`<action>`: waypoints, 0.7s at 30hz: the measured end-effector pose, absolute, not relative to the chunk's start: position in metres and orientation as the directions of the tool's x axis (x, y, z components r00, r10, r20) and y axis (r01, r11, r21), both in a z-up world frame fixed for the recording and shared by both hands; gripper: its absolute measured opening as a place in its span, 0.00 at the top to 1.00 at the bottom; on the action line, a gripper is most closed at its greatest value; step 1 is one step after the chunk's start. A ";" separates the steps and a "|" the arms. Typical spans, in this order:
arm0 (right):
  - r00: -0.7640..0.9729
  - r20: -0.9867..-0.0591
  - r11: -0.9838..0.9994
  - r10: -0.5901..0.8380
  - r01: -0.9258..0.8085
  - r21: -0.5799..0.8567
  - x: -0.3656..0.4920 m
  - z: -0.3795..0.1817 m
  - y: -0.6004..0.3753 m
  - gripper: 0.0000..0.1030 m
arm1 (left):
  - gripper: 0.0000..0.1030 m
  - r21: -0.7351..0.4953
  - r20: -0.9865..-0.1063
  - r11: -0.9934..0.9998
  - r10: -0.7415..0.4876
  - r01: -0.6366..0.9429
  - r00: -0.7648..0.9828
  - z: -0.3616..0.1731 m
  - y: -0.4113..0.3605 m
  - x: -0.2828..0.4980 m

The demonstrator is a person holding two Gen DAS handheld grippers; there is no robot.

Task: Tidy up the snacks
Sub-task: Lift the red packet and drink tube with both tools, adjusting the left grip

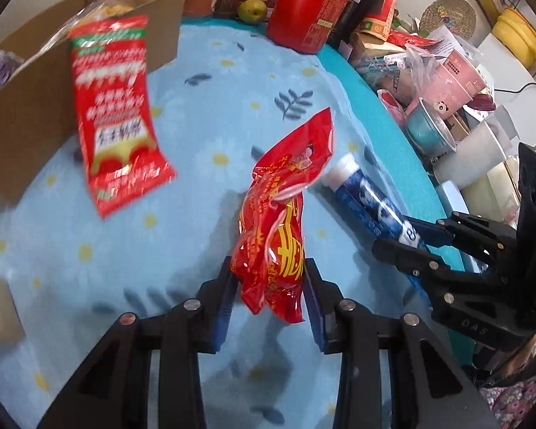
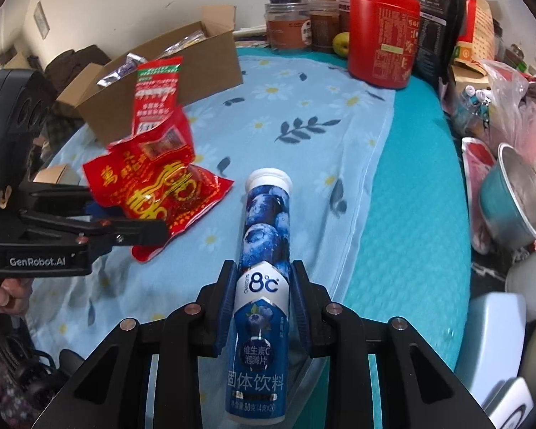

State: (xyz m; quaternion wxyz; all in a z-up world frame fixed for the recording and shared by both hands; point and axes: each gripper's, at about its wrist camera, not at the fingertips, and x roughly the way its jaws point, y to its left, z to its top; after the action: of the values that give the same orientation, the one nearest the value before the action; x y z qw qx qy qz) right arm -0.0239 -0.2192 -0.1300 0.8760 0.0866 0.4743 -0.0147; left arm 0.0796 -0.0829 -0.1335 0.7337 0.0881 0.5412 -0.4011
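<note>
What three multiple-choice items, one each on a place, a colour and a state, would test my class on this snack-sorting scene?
1. Where does the cardboard box stand?
A. at the far left of the cloth
B. beside the metal bowl
C. under the tube

2. What colour is the cap of the tube?
A. red
B. white
C. black

3. What is the state of the left tongs?
A. wide open over the cloth
B. shut on nothing
C. shut on the red packet

Answers:
1 A: in the right wrist view the box sits at the far left edge of the flowered cloth, behind the packets.
2 B: the cap at the tube's far end is white above the blue label.
3 C: both pads press on the packet's sides, and it is lifted.
</note>
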 end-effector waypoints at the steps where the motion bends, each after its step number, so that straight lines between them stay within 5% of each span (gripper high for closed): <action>1: 0.545 -0.836 0.985 0.064 0.100 0.141 -0.026 -0.131 -0.217 0.71 | 0.65 -0.304 -0.866 0.667 -0.491 0.680 0.094 -0.133 -0.080 0.077; 14: 0.536 -0.842 0.994 0.055 0.053 0.098 -0.026 -0.136 -0.203 0.69 | 0.64 -0.160 -0.870 0.687 -0.438 0.709 0.228 -0.134 -0.081 0.056; 21: 0.536 -0.841 0.994 0.077 0.024 0.107 -0.025 -0.137 -0.195 0.48 | 0.64 -0.172 -0.839 0.692 -0.476 0.701 0.264 -0.125 -0.073 0.054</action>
State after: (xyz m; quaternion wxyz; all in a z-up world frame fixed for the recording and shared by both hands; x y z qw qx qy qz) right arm -0.0246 -0.1951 -0.1367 0.8748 0.0528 0.4813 0.0152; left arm 0.0536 -0.0731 -0.1255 0.7862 0.1179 0.4775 -0.3742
